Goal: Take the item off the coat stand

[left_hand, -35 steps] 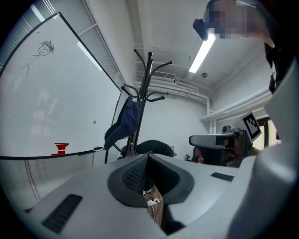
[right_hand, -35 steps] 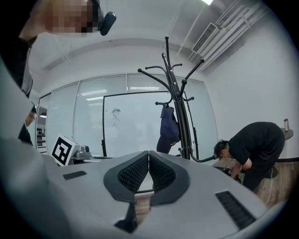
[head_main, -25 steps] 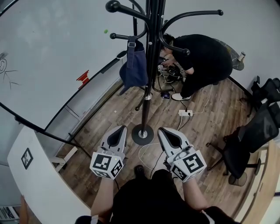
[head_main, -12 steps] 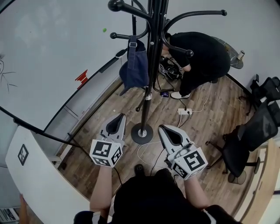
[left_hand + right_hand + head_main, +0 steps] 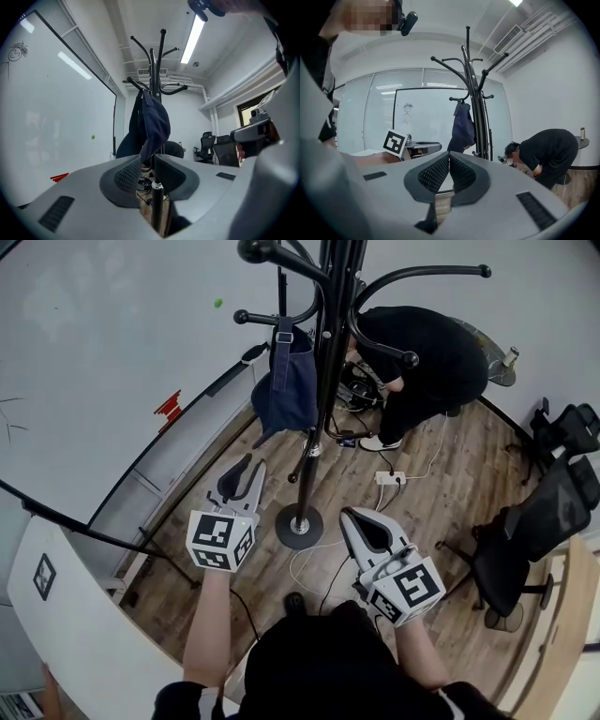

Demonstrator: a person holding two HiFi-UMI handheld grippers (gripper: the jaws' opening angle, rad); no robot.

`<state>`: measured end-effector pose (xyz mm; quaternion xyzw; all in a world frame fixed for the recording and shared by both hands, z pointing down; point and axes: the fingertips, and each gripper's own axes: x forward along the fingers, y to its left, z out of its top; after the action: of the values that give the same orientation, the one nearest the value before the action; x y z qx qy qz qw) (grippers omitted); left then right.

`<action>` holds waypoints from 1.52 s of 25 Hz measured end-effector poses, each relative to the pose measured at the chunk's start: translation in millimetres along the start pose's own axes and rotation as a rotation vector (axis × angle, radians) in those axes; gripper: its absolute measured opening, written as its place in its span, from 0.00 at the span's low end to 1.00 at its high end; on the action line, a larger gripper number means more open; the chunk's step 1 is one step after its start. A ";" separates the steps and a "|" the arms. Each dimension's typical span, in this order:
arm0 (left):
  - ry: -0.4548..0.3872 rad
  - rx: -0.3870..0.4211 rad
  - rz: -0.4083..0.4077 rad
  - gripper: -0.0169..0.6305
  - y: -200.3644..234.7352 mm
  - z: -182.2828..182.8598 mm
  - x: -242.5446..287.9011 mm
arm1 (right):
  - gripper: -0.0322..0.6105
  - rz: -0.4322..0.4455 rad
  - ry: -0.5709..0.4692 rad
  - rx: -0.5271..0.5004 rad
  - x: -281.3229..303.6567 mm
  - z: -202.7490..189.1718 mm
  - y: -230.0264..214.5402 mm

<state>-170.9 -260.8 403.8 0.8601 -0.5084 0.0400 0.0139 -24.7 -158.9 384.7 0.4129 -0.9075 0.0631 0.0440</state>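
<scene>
A black coat stand (image 5: 330, 381) rises from a round base (image 5: 300, 526) on the wood floor. A dark blue bag (image 5: 286, 381) hangs by its strap from a left hook. My left gripper (image 5: 242, 468) is raised toward the stand, below the bag and apart from it; its jaws are opening with nothing between them. In the left gripper view the bag (image 5: 152, 122) and stand pole show beyond the gap of the left gripper (image 5: 147, 161). My right gripper (image 5: 354, 518) hangs lower, right of the base, shut and empty. The right gripper view also shows the bag (image 5: 462, 129).
A person in black (image 5: 431, 352) crouches behind the stand among cables. A power strip (image 5: 389, 478) lies on the floor. Black office chairs (image 5: 553, 502) stand at right. A white table (image 5: 84, 652) with a marker tag sits at lower left, and a whiteboard wall (image 5: 94, 352) runs behind it.
My left gripper has lifted and moved forward toward the stand, and its jaws have parted. The right gripper has stayed nearly still.
</scene>
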 end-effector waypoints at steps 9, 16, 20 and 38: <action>0.023 0.090 -0.027 0.28 8.0 -3.2 32.6 | 0.10 -0.024 -0.001 0.001 6.2 2.4 -9.3; 0.068 0.194 -0.055 0.30 11.5 -9.1 58.6 | 0.10 -0.032 0.008 0.003 10.8 3.2 -14.6; 0.074 0.202 -0.061 0.27 11.2 -11.4 64.1 | 0.10 -0.036 0.012 0.006 10.2 1.2 -15.6; 0.074 0.345 -0.107 0.07 -11.0 -8.8 54.6 | 0.10 -0.049 -0.007 0.024 6.6 0.0 -17.2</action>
<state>-135.6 -302.7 417.3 0.8733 -0.4469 0.1576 -0.1130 -16.0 -175.0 387.0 0.4358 -0.8964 0.0715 0.0372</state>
